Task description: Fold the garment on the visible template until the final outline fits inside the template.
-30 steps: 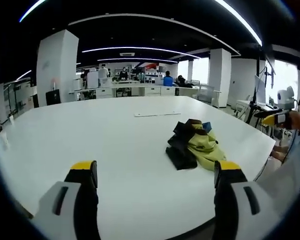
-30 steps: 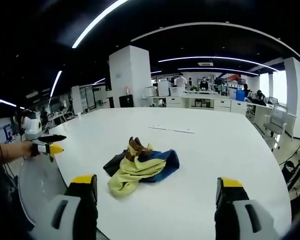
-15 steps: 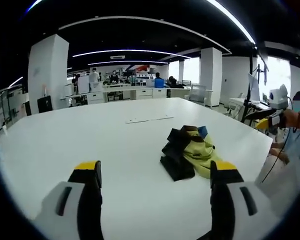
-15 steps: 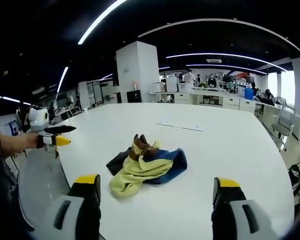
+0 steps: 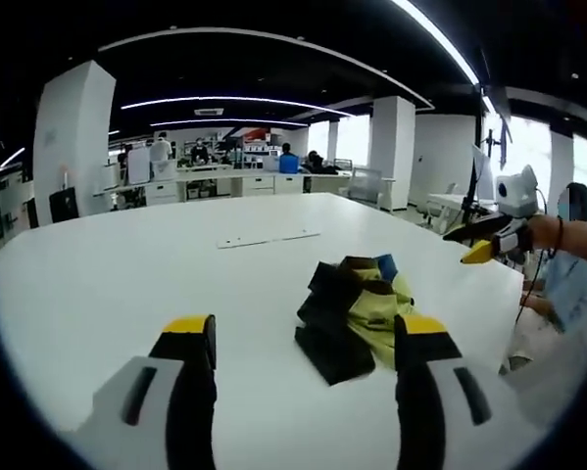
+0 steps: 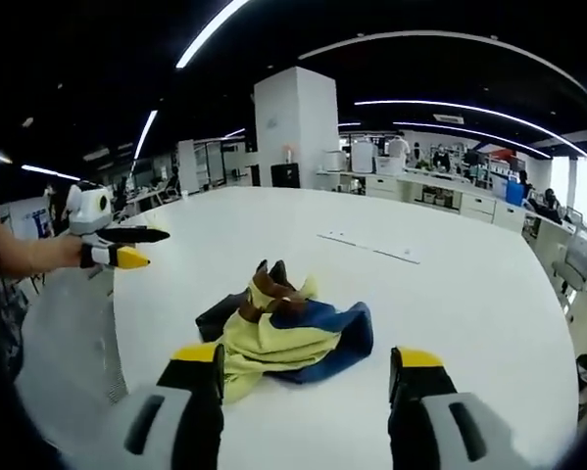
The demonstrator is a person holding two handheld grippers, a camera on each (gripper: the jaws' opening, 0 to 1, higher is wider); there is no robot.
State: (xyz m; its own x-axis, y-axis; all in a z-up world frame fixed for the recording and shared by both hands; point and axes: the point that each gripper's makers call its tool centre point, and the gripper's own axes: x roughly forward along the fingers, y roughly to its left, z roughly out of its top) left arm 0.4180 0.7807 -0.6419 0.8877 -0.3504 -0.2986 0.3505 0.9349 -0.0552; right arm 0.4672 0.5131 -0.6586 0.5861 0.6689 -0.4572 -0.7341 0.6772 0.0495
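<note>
A crumpled garment (image 5: 354,311) in yellow, black, blue and brown lies bunched on the white table (image 5: 126,264). In the right gripper view the same garment (image 6: 278,328) sits just beyond the jaws. My left gripper (image 5: 305,338) is open, its yellow-tipped jaws standing wide with the garment's near edge between and beyond them. My right gripper (image 6: 309,359) is open too, hovering short of the garment. The right gripper (image 5: 489,238) enters the left gripper view at the right, held by a hand. The left gripper (image 6: 112,245) appears at the left of the right gripper view.
A thin flat white strip (image 5: 268,237) lies on the table beyond the garment, also seen as the strip (image 6: 368,246). The table edge (image 5: 513,294) runs close behind the garment. White pillars, desks and people stand far back in the office.
Both cameras have come closer to the garment, which now looks larger and nearer the jaws. Each gripper's jaws stand a little narrower than before. The garment itself has not moved.
</note>
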